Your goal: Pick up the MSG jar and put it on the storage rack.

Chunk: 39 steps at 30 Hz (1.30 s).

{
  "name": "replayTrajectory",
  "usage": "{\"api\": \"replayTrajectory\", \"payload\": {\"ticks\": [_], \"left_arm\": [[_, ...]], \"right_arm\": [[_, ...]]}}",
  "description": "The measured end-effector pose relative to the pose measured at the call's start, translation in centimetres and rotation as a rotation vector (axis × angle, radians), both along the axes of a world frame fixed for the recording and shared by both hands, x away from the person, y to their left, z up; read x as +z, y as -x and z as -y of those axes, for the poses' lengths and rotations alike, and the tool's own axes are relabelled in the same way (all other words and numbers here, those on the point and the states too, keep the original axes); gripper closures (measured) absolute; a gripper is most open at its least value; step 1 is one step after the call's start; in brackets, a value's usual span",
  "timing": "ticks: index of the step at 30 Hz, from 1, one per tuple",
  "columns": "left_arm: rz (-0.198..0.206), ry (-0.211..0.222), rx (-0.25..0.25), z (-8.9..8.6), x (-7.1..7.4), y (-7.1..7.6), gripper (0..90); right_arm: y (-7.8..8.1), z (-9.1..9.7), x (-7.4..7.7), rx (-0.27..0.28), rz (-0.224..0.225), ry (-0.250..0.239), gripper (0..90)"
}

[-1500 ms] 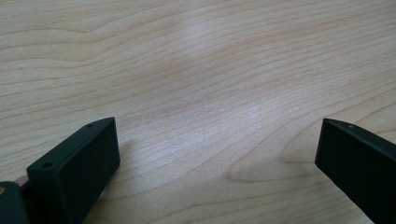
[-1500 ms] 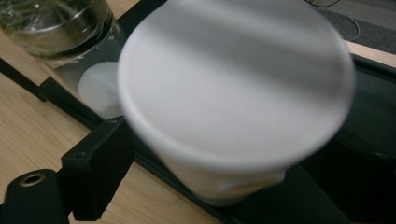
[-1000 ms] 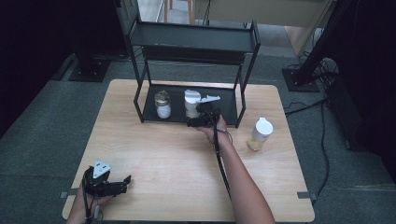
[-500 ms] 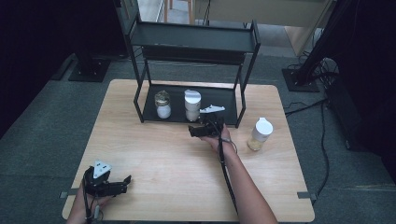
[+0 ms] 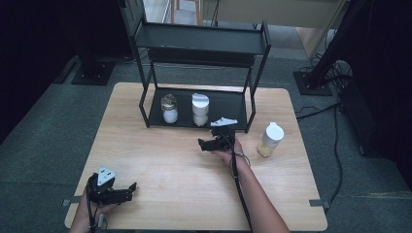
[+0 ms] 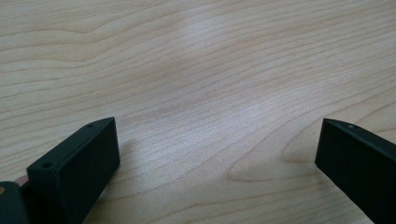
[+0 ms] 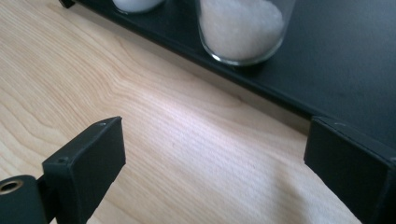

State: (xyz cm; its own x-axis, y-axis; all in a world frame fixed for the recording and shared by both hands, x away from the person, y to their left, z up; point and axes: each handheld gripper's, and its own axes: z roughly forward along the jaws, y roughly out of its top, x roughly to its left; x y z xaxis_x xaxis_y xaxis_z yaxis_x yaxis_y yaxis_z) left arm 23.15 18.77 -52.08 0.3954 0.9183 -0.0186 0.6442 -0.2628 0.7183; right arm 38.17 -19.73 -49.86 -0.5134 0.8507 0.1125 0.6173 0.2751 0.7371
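Right gripper [image 5: 203,144] held low at mid-surface, forearm reaching in from the bottom edge, jaws wide apart after opening just now, nothing between them. Left gripper [image 5: 130,190] rests near the person's side, jaws spread wide, nothing gripped.

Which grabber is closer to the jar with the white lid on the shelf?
Right. The right gripper sits open just in front of the white-lidded jar; the left gripper is far back at the table's near corner.

Gold-lidded jar [image 5: 169,109] on the shelf, white-capped bottle [image 5: 270,139] on the table [image 5: 160,170] — apart
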Motion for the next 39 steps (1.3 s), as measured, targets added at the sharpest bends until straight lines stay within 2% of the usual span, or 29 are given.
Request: {"api": "replayTrajectory", "payload": {"ticks": [8,13,15,26,39], "left_arm": [[0.002,-0.004,-0.002,0.1,0.0,0.0,0.0],[0.003,-0.008,-0.004,0.1,0.0,0.0,0.0],[0.003,-0.009,-0.004,0.1,0.0,0.0,0.0],[0.002,-0.01,-0.004,0.1,0.0,0.0,0.0],[0.002,-0.011,-0.004,0.1,0.0,0.0,0.0]], "right_arm": [[1.3,1.6,-0.7,-0.003,0.006,-0.014,5.0],[2.2,2.5,-1.2,0.004,0.008,-0.002,5.1],[2.6,2.7,-1.1,0.0,0.014,-0.007,5.1],[4.0,3.6,-1.1,0.004,0.042,0.03,5.1],[5.6,5.2,-1.2,0.01,0.038,0.032,5.6]]}}
